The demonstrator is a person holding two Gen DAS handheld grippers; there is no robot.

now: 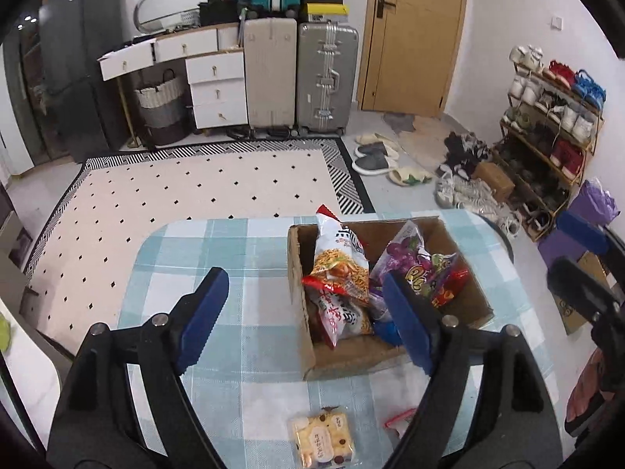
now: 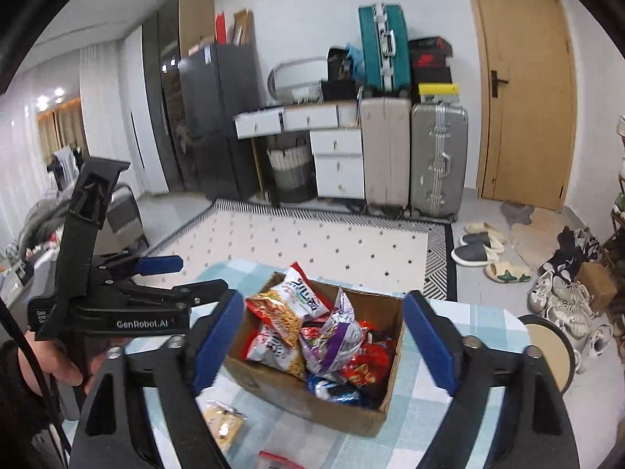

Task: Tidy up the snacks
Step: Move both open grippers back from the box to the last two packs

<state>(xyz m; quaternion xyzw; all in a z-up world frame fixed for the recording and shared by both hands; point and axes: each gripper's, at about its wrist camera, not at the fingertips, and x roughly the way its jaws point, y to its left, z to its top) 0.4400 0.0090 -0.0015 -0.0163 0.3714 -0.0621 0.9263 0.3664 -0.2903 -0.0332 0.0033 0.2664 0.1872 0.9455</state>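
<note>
Both the left gripper (image 1: 304, 316) and right gripper (image 2: 326, 340) are hanging wide open, empty. That cookie packet (image 1: 322, 439) is lying near the cardboard box (image 1: 300, 293): light, crinkly, probably crushable, so I'd be pinching its edges gently.

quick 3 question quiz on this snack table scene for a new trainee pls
1. True or false: the left gripper is holding a snack packet.
2. Multiple choice: where does the yellow biscuit packet lie? A) inside the cardboard box B) on the checked tablecloth, nearer the camera than the box C) on the rug
3. Fill in: the noodle bags and the purple grape candy bag sit inside the ____.

Key
1. False: both the left and the right gripper are open with nothing between the pads.
2. B
3. cardboard box
</note>
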